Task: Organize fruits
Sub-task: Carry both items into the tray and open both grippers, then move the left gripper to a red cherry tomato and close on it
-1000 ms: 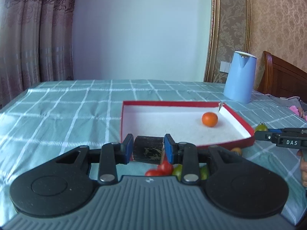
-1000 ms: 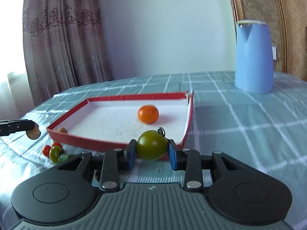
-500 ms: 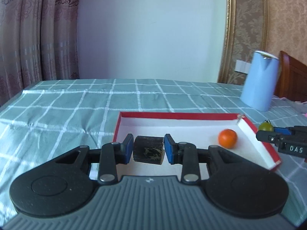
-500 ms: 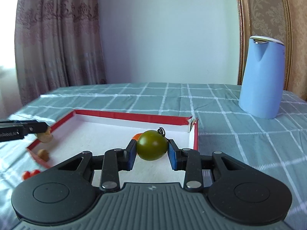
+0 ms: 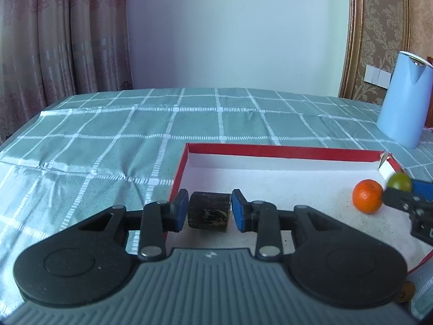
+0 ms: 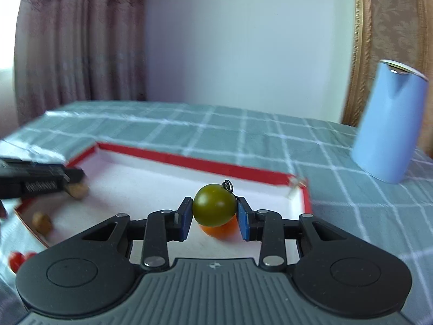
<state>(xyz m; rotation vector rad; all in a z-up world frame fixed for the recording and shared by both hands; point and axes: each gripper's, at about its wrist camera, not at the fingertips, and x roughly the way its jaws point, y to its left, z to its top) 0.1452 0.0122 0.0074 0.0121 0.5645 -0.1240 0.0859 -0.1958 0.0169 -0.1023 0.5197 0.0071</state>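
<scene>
Mid-placement: my right gripper (image 6: 214, 223) grips the green tomato (image 6: 214, 205) above the orange (image 6: 217, 228) in the red tray (image 6: 189, 162); left gripper (image 5: 209, 210) clamps a dark fruit (image 5: 209, 210) over the tray's near-left corner. Next I'd lower and release both.

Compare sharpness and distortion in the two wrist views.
Left wrist view: mostly sharp, with the tablecloth grid crisp; only the green tomato at the right edge smears; fisheye bends the gold frame. Right wrist view: motion blur softens the curtain, the tray rim and the left gripper, while its own green tomato stays sharp; the kettle leans from distortion.
</scene>
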